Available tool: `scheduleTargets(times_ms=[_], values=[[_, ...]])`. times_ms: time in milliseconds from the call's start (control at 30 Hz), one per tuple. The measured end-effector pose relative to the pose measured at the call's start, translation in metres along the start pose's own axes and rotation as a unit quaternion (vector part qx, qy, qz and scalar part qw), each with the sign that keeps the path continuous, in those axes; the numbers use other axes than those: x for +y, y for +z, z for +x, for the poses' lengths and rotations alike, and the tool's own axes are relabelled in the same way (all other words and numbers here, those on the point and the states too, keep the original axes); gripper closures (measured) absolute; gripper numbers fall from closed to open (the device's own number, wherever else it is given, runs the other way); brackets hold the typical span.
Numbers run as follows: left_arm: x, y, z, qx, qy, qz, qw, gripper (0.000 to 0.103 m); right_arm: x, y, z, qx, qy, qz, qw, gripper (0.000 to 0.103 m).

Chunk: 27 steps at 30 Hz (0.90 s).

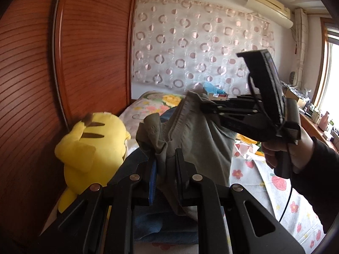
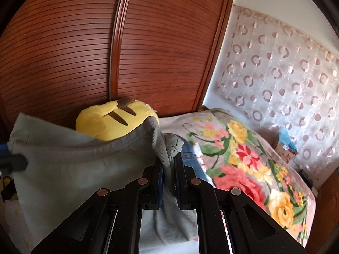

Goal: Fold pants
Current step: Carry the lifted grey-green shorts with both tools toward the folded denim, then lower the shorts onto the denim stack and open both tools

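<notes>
Both grippers, left (image 1: 166,165) and right (image 2: 168,167), have jaws clamped on the grey-green pants (image 1: 197,131), held above the bed (image 2: 243,148); hanging cloth hides the lower legs and the plush toy (image 2: 114,118) partly.

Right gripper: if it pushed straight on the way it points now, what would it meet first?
Probably the blue denim lying just ahead of the right gripper, which is shut on the grey pants; beyond it lies the floral blanket. Depth is hard to judge.

Daylight from window (image 1: 330,67), fisheye-warped edges; slight blur
</notes>
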<state>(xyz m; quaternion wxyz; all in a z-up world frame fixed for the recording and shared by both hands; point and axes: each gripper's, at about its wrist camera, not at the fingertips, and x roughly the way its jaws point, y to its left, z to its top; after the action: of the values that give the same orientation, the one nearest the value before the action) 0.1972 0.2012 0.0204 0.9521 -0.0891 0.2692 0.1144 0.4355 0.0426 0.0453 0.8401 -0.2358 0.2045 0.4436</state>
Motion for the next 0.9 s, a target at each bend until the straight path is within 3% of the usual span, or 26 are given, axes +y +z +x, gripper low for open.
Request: scheduleTargets(times_ms=[233,333,433,467,600,800,900], values=[[0.005,-0.006,0.003,0.014,0.015,-0.007,0.9998,0.086,-0.004,0.012,0.015,0.0,0.038,0.014,0.999,0.094],[0.006,-0.007,0.005,0.02,0.02,0.0,0.9996,0.085,-0.016,0.009,0.016,0.004,0.048,0.042,0.998,0.085],[0.005,-0.001,0.001,0.016,0.015,0.003,0.9998,0.066,-0.028,0.006,0.007,-0.006,0.054,0.065,0.996,0.083],[0.006,0.001,0.0,0.011,0.016,0.005,0.9998,0.054,-0.031,0.005,0.002,-0.012,0.055,0.069,0.996,0.083],[0.0,0.009,0.001,0.011,0.011,0.022,0.9996,0.053,-0.039,-0.002,-0.019,-0.024,0.059,0.077,0.995,0.083],[-0.004,-0.004,0.023,0.048,0.005,0.029,0.9984,0.053,-0.036,-0.013,-0.035,-0.033,0.053,0.072,0.995,0.083],[-0.003,-0.012,0.031,0.064,0.006,0.025,0.9976,0.053,-0.029,-0.014,-0.031,-0.031,0.05,0.067,0.996,0.071]])
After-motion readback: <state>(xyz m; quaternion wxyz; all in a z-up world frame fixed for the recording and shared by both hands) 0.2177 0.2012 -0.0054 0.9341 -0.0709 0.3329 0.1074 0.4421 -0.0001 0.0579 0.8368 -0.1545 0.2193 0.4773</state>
